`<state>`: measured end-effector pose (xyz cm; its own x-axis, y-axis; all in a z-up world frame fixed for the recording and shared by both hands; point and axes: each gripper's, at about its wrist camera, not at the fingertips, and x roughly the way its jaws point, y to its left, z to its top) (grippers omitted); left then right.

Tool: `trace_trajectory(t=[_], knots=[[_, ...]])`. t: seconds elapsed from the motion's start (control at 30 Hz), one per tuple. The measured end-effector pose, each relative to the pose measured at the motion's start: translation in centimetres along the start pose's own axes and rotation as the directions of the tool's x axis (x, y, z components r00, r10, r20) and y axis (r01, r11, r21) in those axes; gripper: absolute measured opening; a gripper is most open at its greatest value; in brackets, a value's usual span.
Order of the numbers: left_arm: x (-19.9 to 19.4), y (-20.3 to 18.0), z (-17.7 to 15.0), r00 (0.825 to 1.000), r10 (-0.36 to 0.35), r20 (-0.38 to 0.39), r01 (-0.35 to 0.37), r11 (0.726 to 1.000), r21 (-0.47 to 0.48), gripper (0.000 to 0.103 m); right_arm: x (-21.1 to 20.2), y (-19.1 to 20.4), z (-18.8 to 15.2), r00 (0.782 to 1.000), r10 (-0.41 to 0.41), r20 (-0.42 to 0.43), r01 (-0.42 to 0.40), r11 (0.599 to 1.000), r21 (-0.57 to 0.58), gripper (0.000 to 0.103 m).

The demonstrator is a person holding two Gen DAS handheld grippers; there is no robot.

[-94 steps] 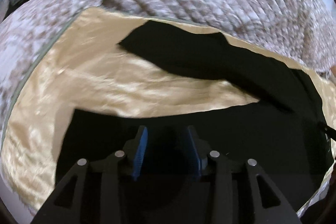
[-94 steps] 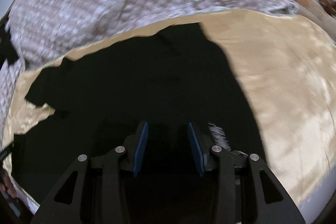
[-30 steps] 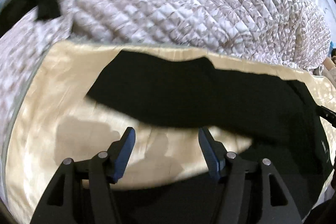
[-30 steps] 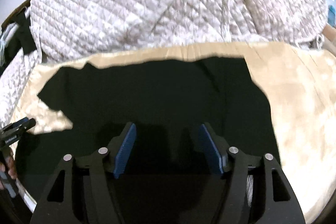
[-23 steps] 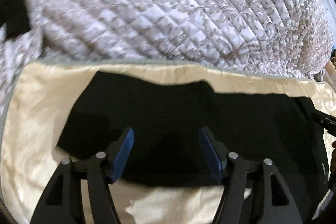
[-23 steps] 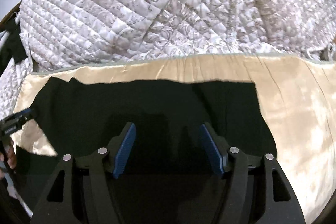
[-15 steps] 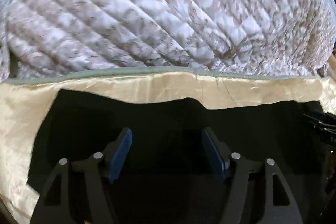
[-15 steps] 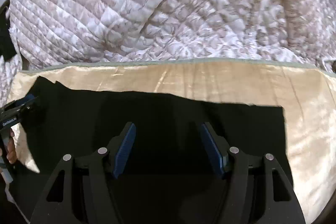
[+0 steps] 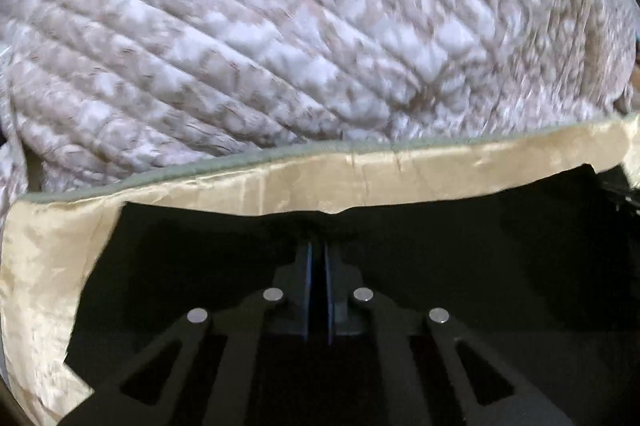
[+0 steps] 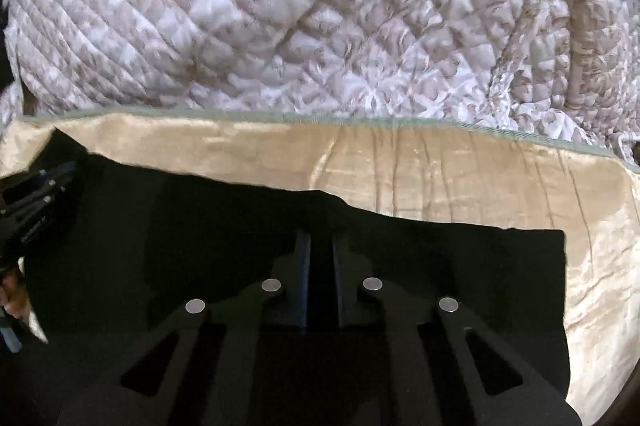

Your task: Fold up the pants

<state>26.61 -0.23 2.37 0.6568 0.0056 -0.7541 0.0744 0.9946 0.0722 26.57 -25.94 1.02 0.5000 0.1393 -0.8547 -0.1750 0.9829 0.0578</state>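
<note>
While one pair of black pants [image 9: 440, 246] is lying spread across one cream satin sheet [image 9: 360, 178], two grippers are working at its far edge. The left gripper [image 9: 317, 250] is showing its fingers drawn almost together, and the right gripper [image 10: 320, 246] is closing its jaws to a narrow gap; black cloth is lying at both tips, yet whether it is pinched is hard to make out against the dark fabric. One quilted bedspread [image 10: 320, 18] is filling the background. Part of a hand [image 10: 14, 298] is peeking in, cut off at the right view's left rim.
</note>
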Motion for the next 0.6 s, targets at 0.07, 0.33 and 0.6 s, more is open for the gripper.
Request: trace_trajectory(t=[0.07, 0.33, 0.6], knots=[[-2.7, 0.5, -0.4, 0.999, -0.021, 0.043, 0.023, 0.999, -0.036, 0.007, -2.7, 0.2, -0.4, 0.998, 0.016, 0.056, -0.017, 1.000, 0.002, 0.008], [-15.2, 1.7, -6.1, 0.967, -0.108, 0.232, 0.140, 0.982, -0.126, 0.007, -14.3, 0.7, -6.9, 0.969, 0.103, 0.224, -0.113, 0.993, 0.032, 0.006], [-19.3, 0.8, -18.3, 0.973, -0.173, 0.151, 0.194, 0.971, -0.139, 0.007, -19.9, 3.0, -20.3, 0.978, 0.120, 0.170, -0.144, 0.981, 0.133, 0.006]])
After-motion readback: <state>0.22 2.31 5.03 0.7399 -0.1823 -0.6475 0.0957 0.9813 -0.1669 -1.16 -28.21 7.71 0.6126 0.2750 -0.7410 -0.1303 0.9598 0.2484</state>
